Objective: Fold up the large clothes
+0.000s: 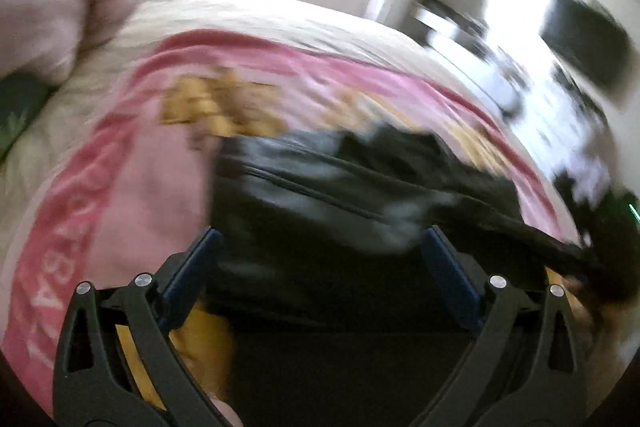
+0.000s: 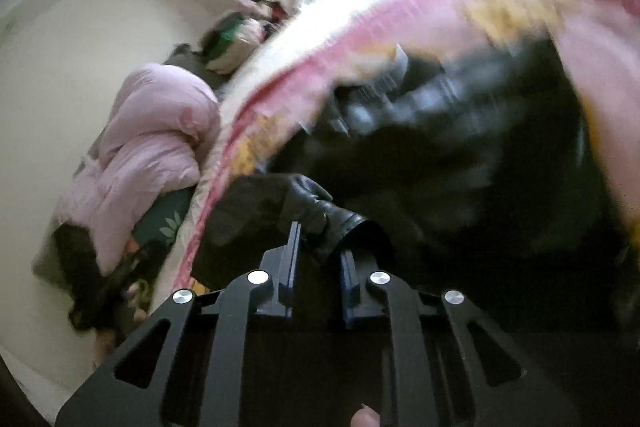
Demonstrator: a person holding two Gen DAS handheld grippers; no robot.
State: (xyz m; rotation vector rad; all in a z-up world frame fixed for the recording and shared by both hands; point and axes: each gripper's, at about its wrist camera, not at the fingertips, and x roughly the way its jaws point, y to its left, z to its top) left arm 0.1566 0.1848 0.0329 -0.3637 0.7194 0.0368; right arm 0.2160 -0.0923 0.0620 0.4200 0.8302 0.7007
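- The black leather jacket (image 1: 332, 195) lies on the bed, spread over a pink blanket (image 1: 132, 163) with yellow patches and a darker pink border. In the left wrist view it is a dark, shiny mass with a long seam or zipper line across it; the picture is blurred, so I cannot tell which part is the front.
- In the right wrist view a crumpled end of the jacket, probably a sleeve or a cuff (image 2: 320, 215), comes up between the blue pads.
- The right tool (image 2: 318, 259) has its jaws drawn close together, and the leather fold sits between them; I judge it is clamped on this part of the jacket.
- The left tool (image 1: 320, 255) stands with its jaws wide apart above the jacket, and nothing is between the pads.
- Beyond the blanket, a pale pink duvet (image 2: 156, 147) is heaped at the edge of the bed near the wall, and a green leaf-pattern sheet (image 2: 168, 223) shows below it.
- The step in hand seems to be the taking hold: one side is gripped, the other not yet.
- The next move, in my judgement, asks the left tool to come down on the opposite edge and close there, so both can carry the fold across. Leather is stiff and slippery, so a deep bite on a thick fold is safer than a grip on a thin edge.
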